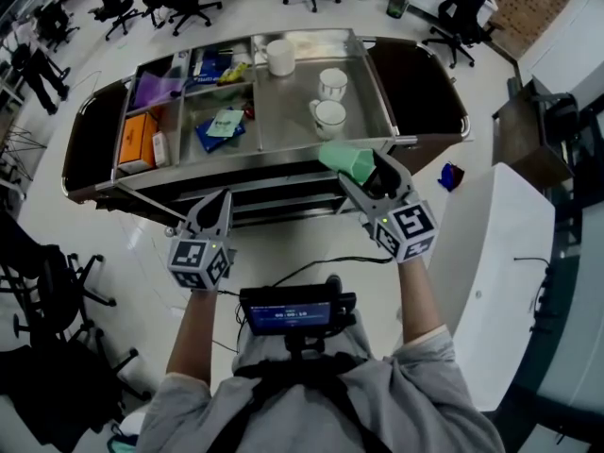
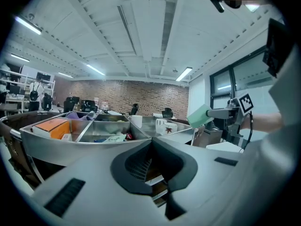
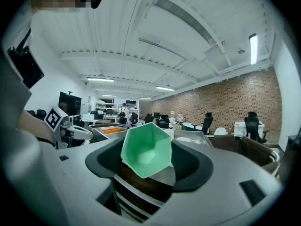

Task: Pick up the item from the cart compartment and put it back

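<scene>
Green cup (image 3: 146,149) pinched on its sides between the right tongs (image 1: 363,177), lifted in the air, open mouth facing back along the jaws, over the near rim of the steel cart (image 1: 236,163). The left tongs (image 1: 219,204) hang lower in front of the cart, pressed together with nothing in them. Just beyond the cup, two white mugs (image 1: 329,102) stand in the cart's large right compartment; an orange box (image 1: 138,140) and a blue packet (image 1: 220,128) lie in the smaller ones to the left.
</scene>
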Action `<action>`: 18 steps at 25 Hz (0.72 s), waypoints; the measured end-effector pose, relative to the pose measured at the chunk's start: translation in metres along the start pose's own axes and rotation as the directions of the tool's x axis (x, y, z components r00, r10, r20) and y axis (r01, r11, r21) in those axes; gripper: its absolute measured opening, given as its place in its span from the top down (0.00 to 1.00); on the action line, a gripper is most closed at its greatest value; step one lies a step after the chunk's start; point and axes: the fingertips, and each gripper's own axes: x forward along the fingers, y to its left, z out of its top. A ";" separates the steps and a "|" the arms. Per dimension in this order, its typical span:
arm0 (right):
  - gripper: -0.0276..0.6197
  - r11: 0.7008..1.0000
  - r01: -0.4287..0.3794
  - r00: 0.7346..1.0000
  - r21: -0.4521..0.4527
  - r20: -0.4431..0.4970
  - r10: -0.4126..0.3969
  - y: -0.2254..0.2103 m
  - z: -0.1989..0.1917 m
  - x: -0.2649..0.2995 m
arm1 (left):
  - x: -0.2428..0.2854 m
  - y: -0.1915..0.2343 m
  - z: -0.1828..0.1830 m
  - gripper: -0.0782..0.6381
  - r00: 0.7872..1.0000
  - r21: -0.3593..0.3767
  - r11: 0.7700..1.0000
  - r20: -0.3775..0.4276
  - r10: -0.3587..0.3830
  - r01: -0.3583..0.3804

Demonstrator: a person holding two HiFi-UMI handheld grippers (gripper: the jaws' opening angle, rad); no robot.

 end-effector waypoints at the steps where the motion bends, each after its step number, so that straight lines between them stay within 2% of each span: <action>1: 0.45 1.000 0.025 1.000 0.009 0.002 -0.025 -0.002 -0.007 -0.005 | -0.001 0.001 -0.001 0.89 1.000 -0.001 1.000 0.003 0.003 -0.003; 4: 0.45 0.995 0.081 0.997 0.053 0.009 -0.082 -0.009 -0.028 -0.020 | -0.004 0.004 -0.004 0.89 1.000 -0.016 1.000 0.013 0.018 -0.018; 9: 0.45 0.986 0.125 0.991 0.108 0.037 -0.130 -0.013 -0.047 -0.040 | -0.007 0.006 -0.010 0.89 0.999 -0.021 0.999 0.014 0.033 -0.032; 18: 0.45 0.985 0.114 0.993 0.131 0.015 -0.117 -0.007 -0.067 -0.047 | -0.008 0.004 -0.009 0.89 0.999 -0.032 0.999 0.028 0.036 -0.035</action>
